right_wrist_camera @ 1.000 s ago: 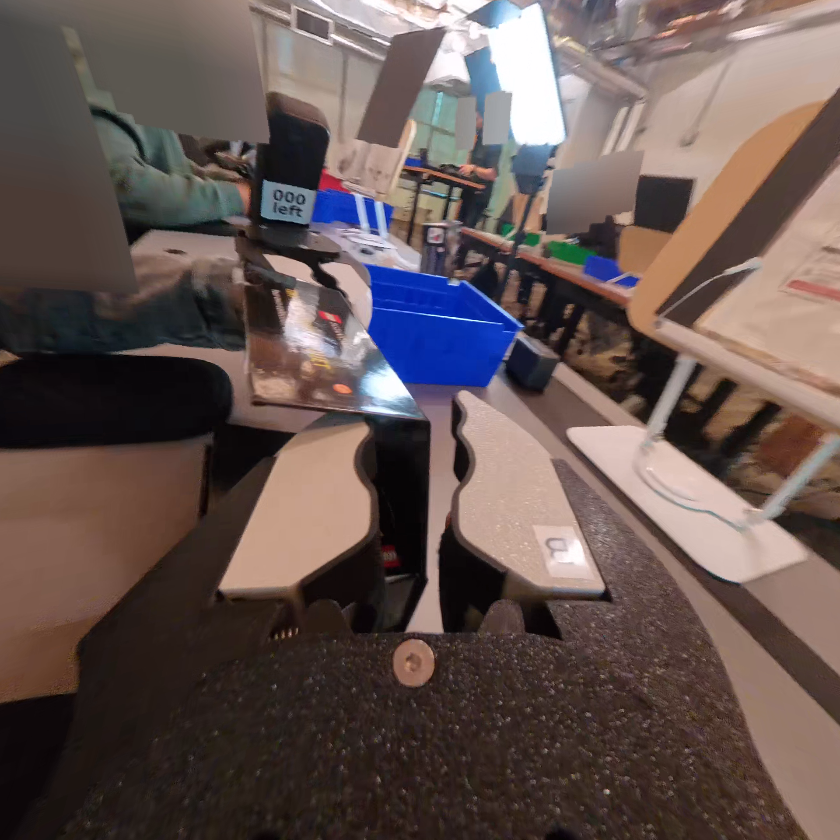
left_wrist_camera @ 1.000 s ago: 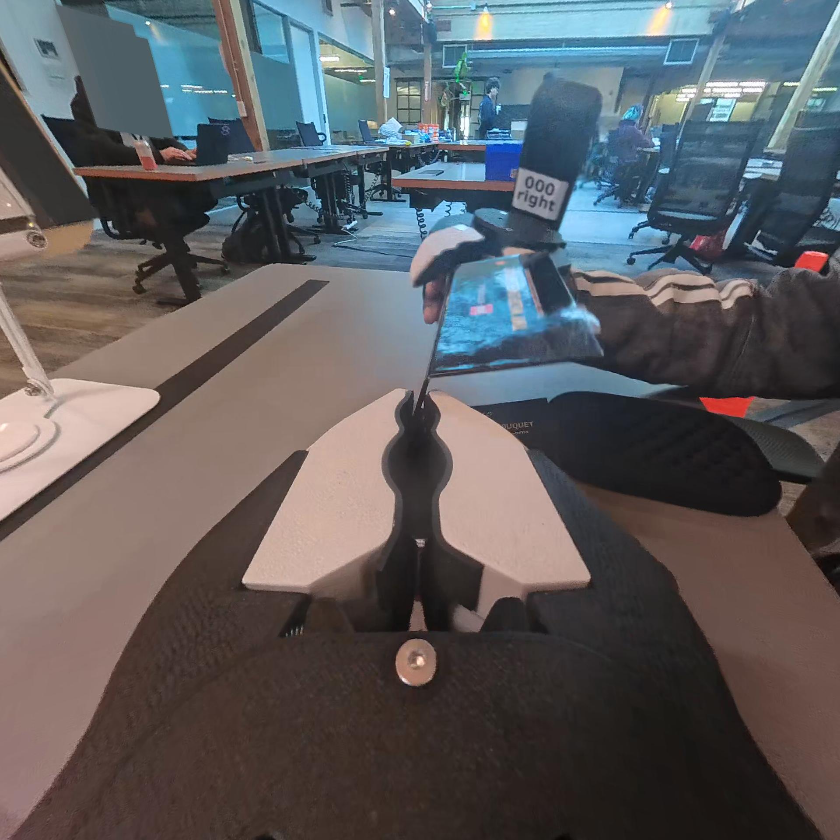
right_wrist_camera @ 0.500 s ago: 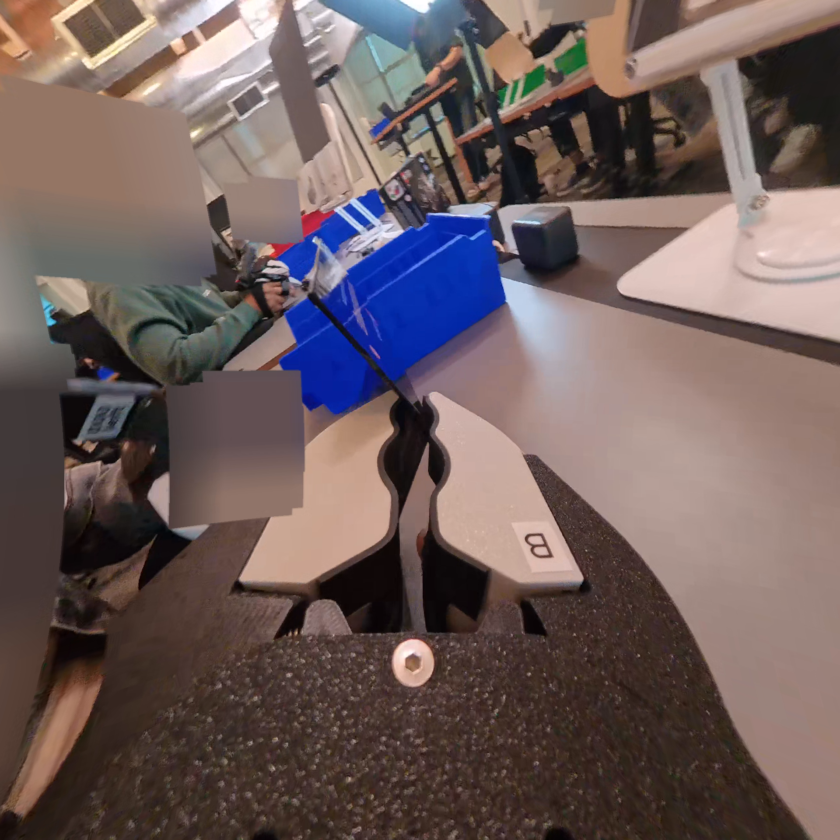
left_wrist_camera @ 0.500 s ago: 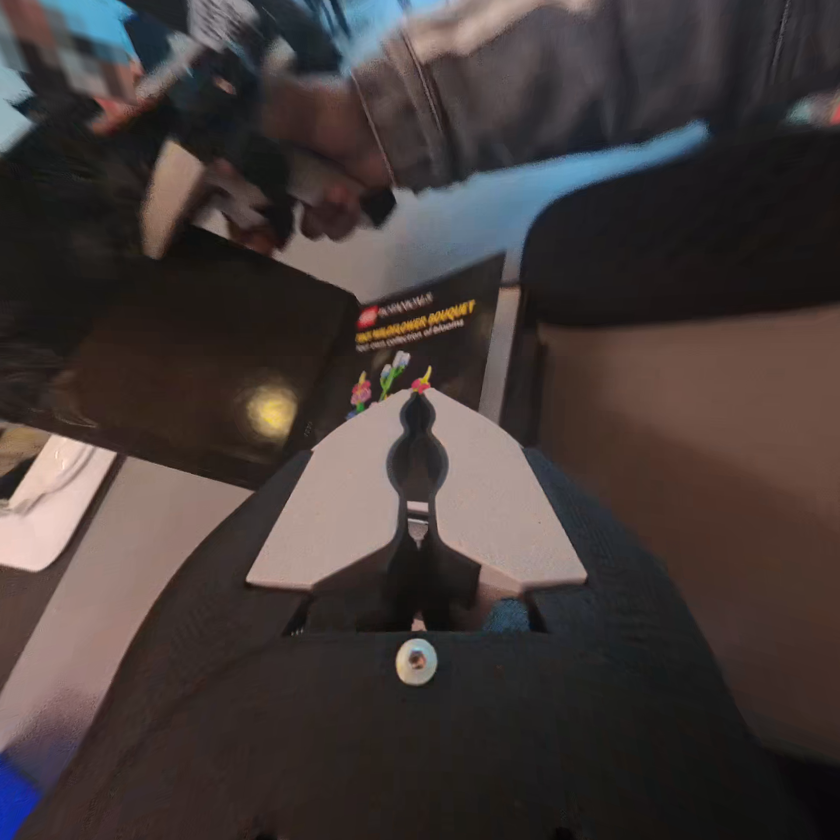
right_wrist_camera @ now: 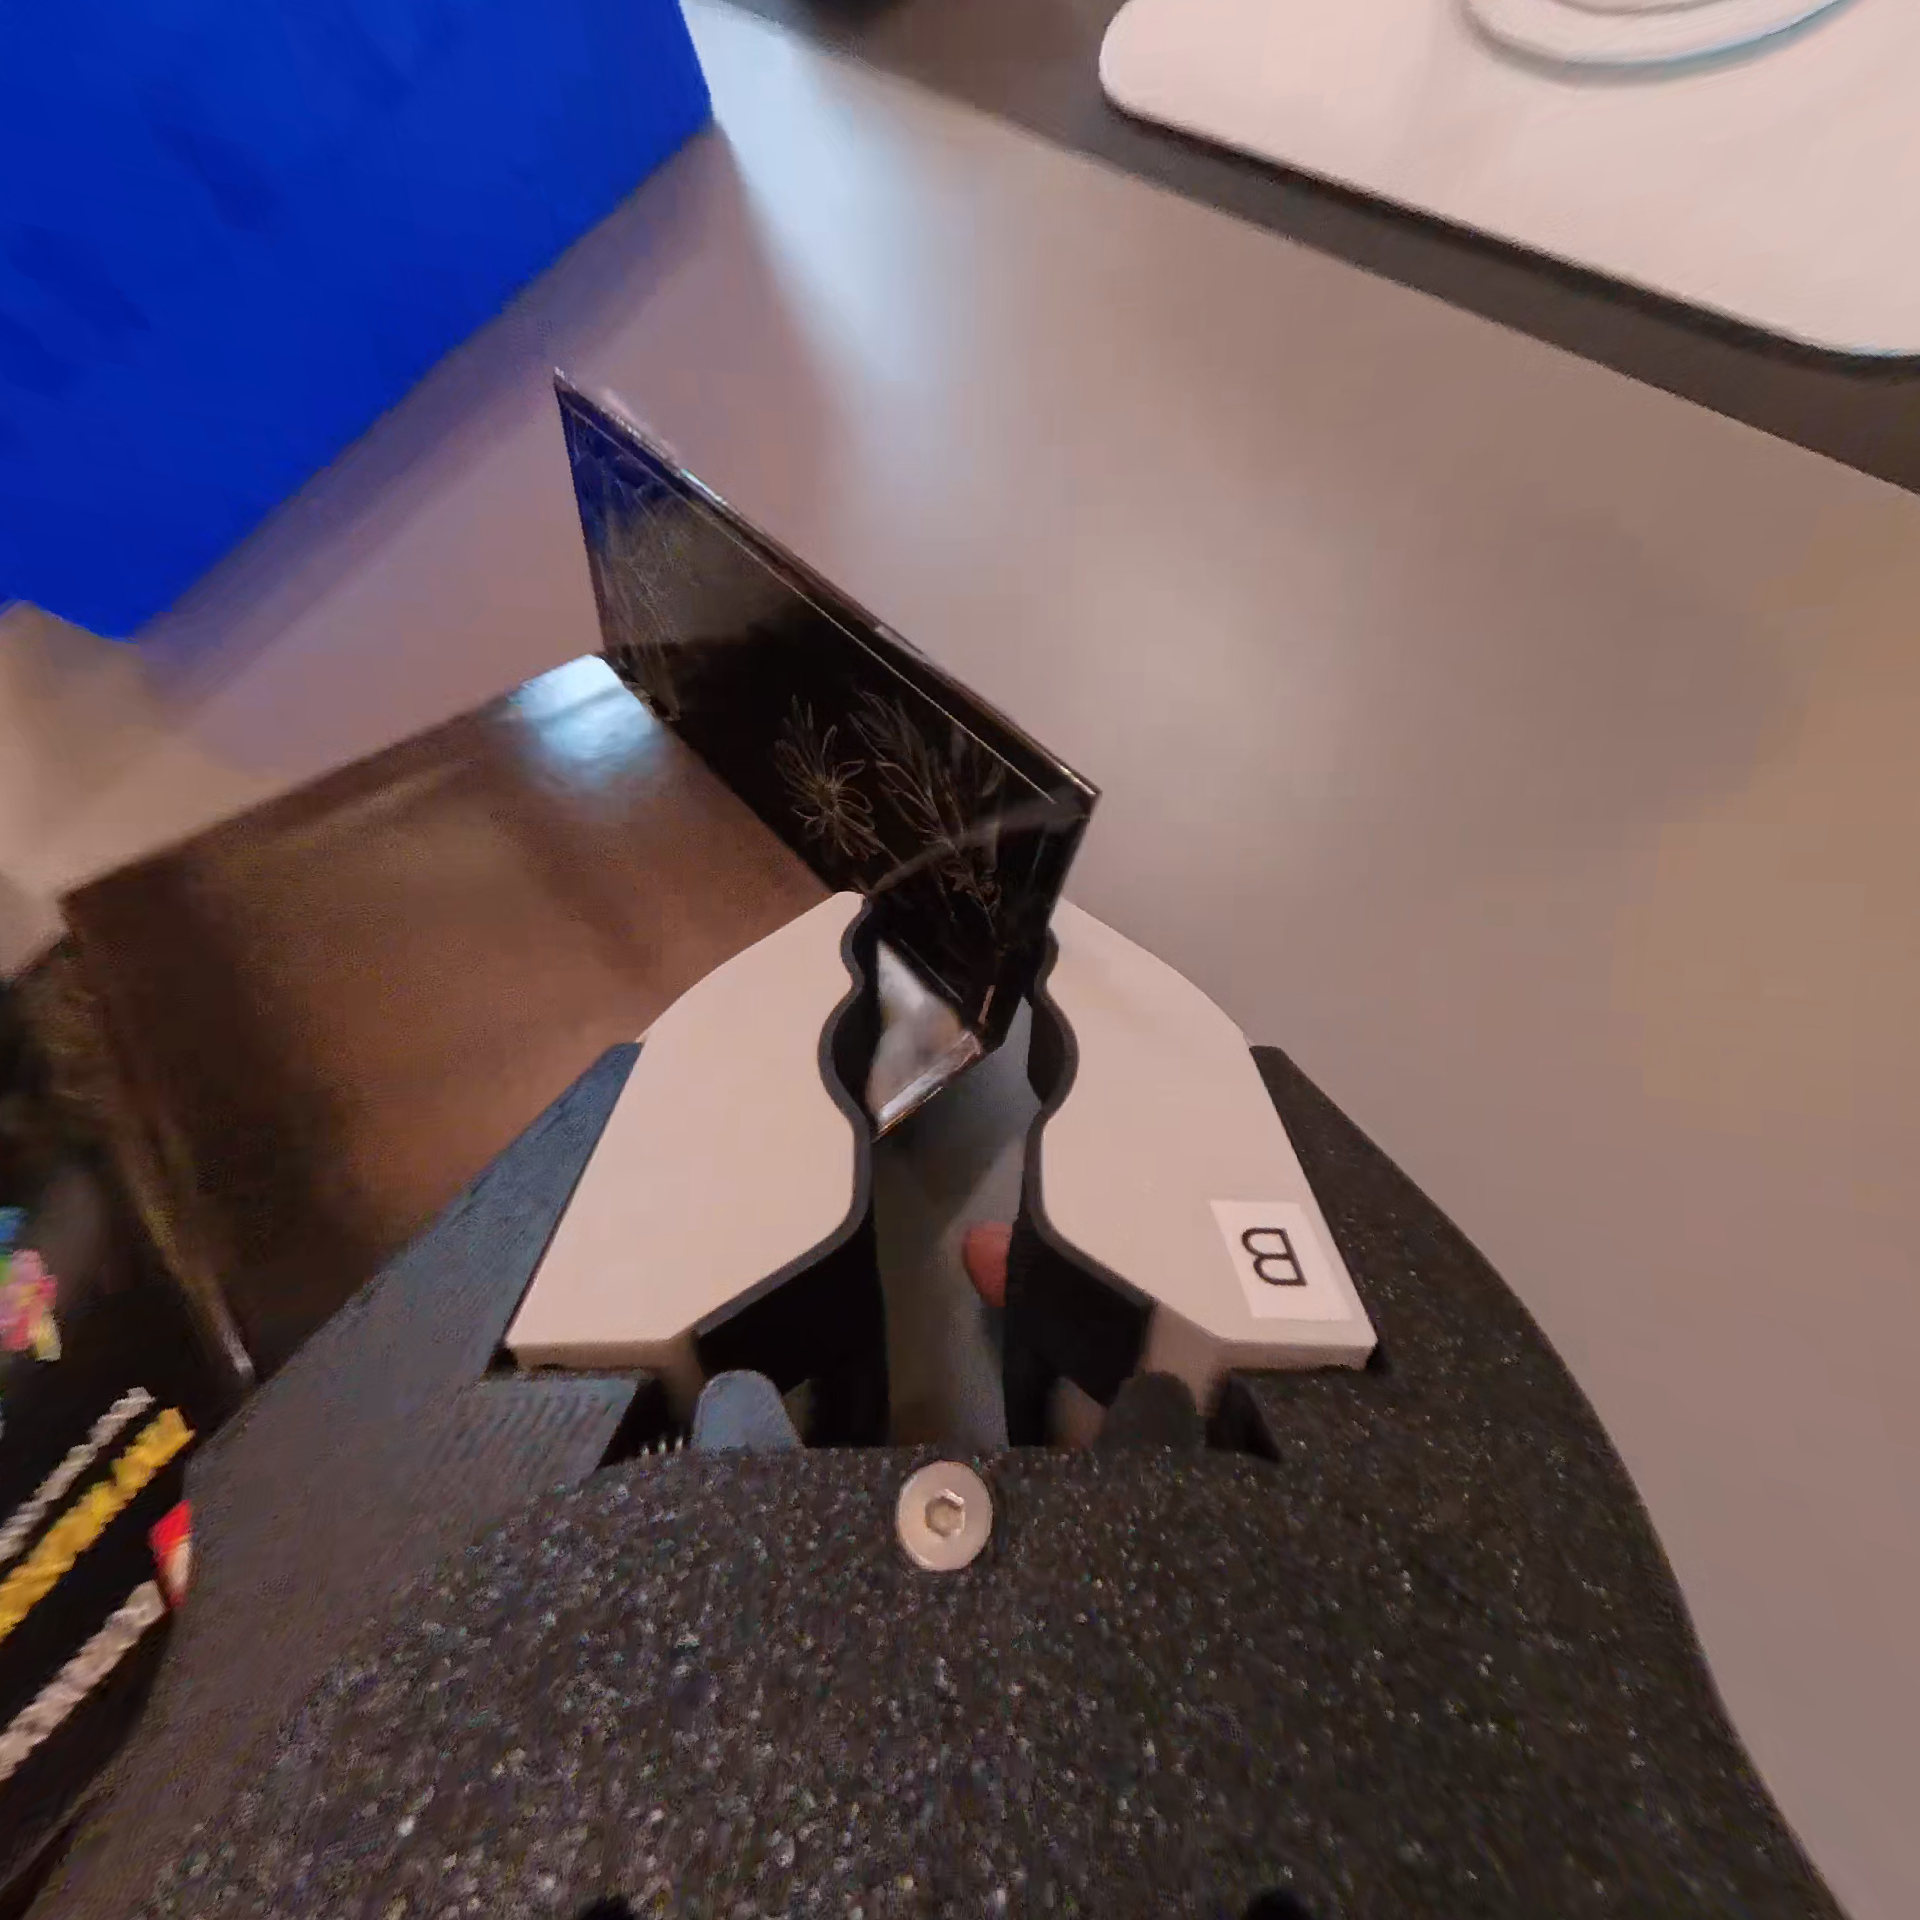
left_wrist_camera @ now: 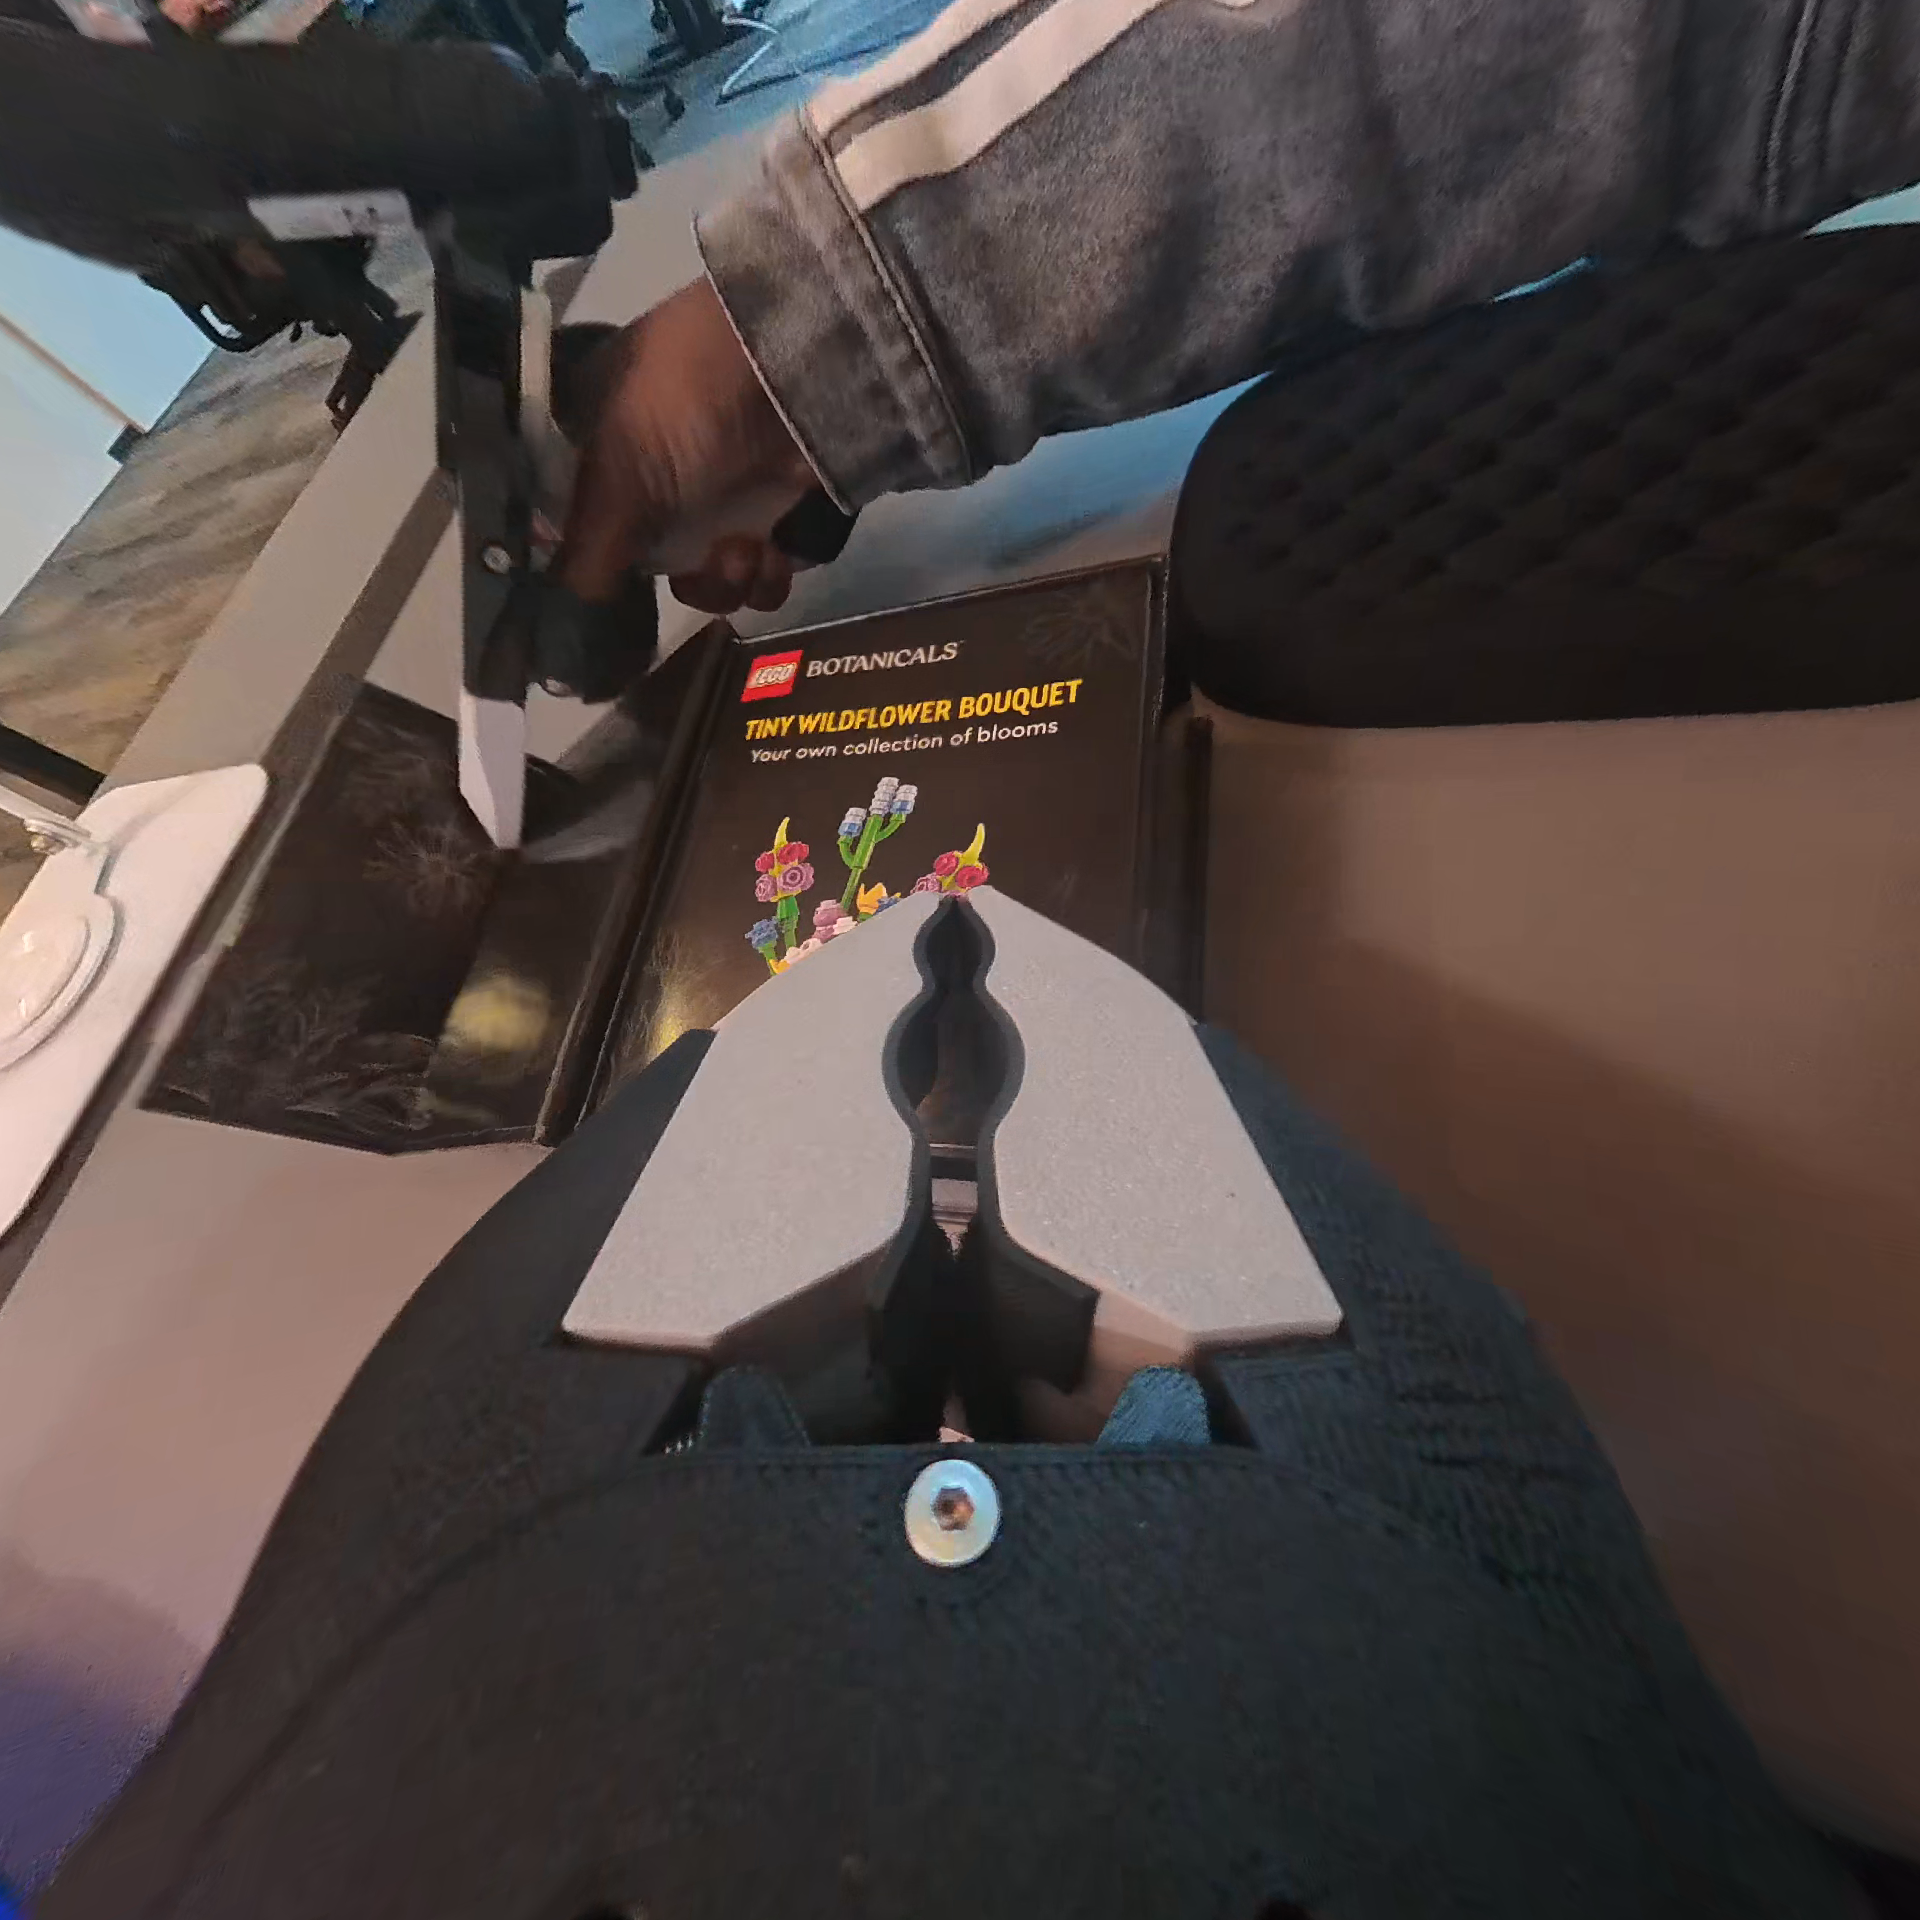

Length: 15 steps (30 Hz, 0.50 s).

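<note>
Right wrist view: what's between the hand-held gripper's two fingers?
Between the fingers of the right hand-held gripper sits a corner of the black flap; the right wrist view shows it.

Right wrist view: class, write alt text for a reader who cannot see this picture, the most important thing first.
The right gripper has the corner of a glossy black flap, printed with faint flower outlines, standing up between its fingers. The flap belongs to a flattened black box on a grey table. A blue bin lies beyond on the left, a white stand base on the right.

The big blue plastic bin [right_wrist_camera: 260, 260] is blurred and cropped; the right gripper's [right_wrist_camera: 951, 935] pads perhaps touch the glossy black cardboard flap [right_wrist_camera: 894, 790].
</note>
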Tool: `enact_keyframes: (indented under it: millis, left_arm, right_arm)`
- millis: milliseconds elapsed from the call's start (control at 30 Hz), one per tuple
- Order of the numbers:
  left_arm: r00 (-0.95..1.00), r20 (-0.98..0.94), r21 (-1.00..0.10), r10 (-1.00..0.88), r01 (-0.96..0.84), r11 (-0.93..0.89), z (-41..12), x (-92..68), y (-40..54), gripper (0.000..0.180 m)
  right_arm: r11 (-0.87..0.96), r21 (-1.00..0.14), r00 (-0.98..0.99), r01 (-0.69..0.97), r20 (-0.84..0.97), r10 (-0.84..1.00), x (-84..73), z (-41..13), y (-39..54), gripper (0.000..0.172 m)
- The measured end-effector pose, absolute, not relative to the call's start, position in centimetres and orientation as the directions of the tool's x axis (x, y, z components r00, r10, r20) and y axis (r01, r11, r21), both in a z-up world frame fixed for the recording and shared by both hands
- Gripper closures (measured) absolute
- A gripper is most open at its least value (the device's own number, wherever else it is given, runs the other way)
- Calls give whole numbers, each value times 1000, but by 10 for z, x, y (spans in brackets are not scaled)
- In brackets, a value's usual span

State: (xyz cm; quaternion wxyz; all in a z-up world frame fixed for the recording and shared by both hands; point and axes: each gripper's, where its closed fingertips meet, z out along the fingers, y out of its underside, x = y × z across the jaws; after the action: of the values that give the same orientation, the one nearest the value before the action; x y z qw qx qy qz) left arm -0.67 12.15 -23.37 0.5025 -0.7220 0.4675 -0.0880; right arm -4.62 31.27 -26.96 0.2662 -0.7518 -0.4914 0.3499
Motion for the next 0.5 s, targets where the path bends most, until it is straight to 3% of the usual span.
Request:
enact_keyframes:
  millis: [100,333,500]
  left_arm:
    - [548,-349,-815,-760,-578,-43,-234,-7,122,180]
    - [553,-322,-832,-769,-552,-49,-234,-7,122,180]
    - [549,-351,-821,-758,-570,-33,-234,-7,122,180]
  right_arm:
    - [-254,-708,264,659,-97,959,-43,-284,310,129]
    - [-108,-702,297,704,153,942,-38,-275,322,102]
    - [-190,-856,366,481,0,931,-23,-227,328,85]
